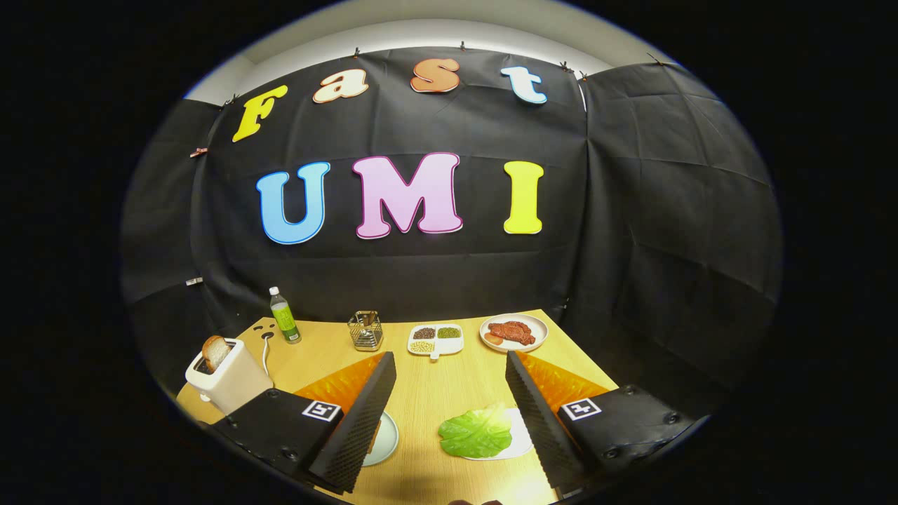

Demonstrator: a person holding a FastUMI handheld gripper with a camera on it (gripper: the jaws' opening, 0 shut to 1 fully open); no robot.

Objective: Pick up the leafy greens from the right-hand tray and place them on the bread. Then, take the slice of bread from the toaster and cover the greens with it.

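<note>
Gripper view looks down over a wooden tabletop (428, 393) with the tongs (449, 414) held wide apart and nothing between the pads, so they're gripping nothing right now. Going from the left: a white toaster (228, 382) sits near the tabletop's left edge with a slice of bread (215, 351) poking up out of its slot, and its white cord (266, 351) trails off behind it. Just beyond that is a small bottle (285, 315) with a green label and white cap, standing upright. The left finger (358, 428) covers most of a pale plate (386, 438), so I can only see a sliver of rim sticking out on its inner side, and I can't tell what's on it. Further back, roughly past the left finger's tip, there's a little wire basket (365, 330) with something metal in it, then a white divided dish (436, 339) with what look like beans or grains in its compartments. The leafy greens (477, 431) lie low in the gap between the fingers, closer to the right one, resting on a white tray (518, 438) that the right finger (537, 421) partly hides. Way back on the right is a round plate (514, 332) holding a reddish piece of meat (512, 330).
</note>
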